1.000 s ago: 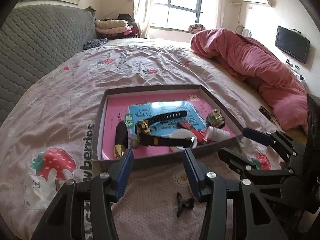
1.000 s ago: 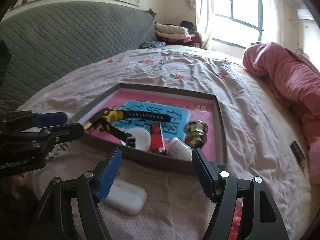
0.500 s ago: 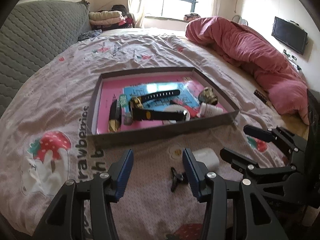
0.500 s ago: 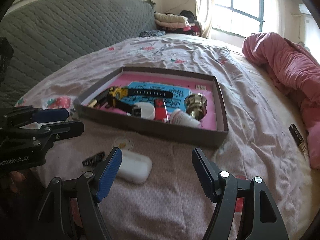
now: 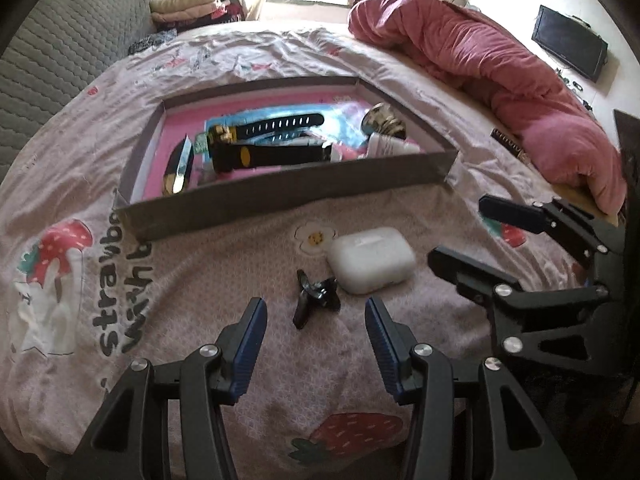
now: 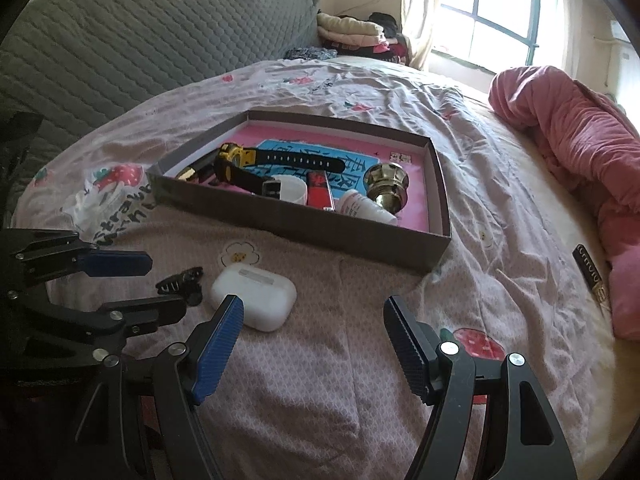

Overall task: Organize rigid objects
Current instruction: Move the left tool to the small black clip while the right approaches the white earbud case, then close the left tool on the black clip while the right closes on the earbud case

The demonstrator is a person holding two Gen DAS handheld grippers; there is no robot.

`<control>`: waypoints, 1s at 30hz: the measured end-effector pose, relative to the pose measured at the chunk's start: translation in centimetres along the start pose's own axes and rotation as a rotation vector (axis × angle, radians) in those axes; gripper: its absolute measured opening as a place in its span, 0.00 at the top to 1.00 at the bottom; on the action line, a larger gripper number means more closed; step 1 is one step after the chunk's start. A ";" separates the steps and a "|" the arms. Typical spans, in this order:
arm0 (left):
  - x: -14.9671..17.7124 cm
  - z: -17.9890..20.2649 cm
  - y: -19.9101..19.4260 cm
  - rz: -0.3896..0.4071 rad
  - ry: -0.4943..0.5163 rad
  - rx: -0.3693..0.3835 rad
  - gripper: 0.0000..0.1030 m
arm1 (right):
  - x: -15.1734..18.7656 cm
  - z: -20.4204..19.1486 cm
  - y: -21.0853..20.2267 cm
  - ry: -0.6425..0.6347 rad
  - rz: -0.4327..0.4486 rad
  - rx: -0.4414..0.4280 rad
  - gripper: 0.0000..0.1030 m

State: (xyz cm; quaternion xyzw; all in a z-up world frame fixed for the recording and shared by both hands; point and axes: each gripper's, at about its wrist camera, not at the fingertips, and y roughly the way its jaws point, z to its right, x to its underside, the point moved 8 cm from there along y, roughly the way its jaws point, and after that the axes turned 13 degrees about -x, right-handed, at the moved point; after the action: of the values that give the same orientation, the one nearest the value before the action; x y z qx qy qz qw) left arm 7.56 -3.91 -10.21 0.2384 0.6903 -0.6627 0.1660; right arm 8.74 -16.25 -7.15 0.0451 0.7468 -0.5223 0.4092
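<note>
A grey box (image 5: 288, 194) (image 6: 304, 226) with a pink floor lies on the bed. It holds a black-and-yellow watch (image 5: 256, 152) (image 6: 240, 164), a brass knob (image 6: 386, 184), a red lighter (image 6: 318, 190), a small white bottle (image 6: 364, 210) and a folding knife (image 5: 180, 166). In front of the box lie a white earbud case (image 5: 370, 260) (image 6: 254, 296) and a black hair clip (image 5: 314, 296) (image 6: 180, 280). My left gripper (image 5: 316, 324) is open just short of the clip. My right gripper (image 6: 314, 320) is open with nothing in it, right of the case.
A pink duvet (image 5: 500, 68) is heaped along the right side of the bed. A dark flat comb-like item (image 6: 592, 278) lies on the sheet beside it. A grey quilted headboard (image 6: 140, 40) rises at the left, folded clothes (image 6: 356, 30) by the window.
Both grippers have drawn back from the box toward the near edge of the bed. The earbud case and the hair clip have come into full view in front of them.
</note>
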 end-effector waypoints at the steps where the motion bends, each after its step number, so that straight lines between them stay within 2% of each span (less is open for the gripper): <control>1: 0.2 0.0 0.4 -0.013 -0.007 0.004 0.51 | 0.1 0.0 0.1 -0.002 -0.002 0.000 0.28; 5: 0.2 -0.4 1.5 -0.033 -0.024 0.003 0.51 | 0.3 -0.1 0.8 -0.003 -0.025 -0.007 0.28; 13: -1.1 -1.6 2.9 -0.019 -0.040 -0.002 0.51 | 0.7 -1.1 2.7 -0.034 -0.072 -0.036 0.28; 24: -1.5 -2.3 3.8 -0.021 -0.056 0.043 0.52 | 0.1 -1.9 6.6 -0.036 -0.119 -0.094 0.24; 28: -1.7 -2.7 4.2 -0.023 -0.072 0.056 0.63 | -0.2 -1.5 7.3 -0.034 -0.113 -0.104 0.24; 30: -1.8 -2.8 4.3 -0.024 -0.074 0.063 0.65 | -0.4 -1.4 7.7 -0.036 -0.110 -0.109 0.24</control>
State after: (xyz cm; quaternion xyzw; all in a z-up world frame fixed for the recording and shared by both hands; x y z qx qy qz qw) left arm 11.63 -1.24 -12.67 0.2104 0.6653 -0.6944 0.1760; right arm 12.07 -11.47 -12.45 -0.0279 0.7680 -0.5033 0.3950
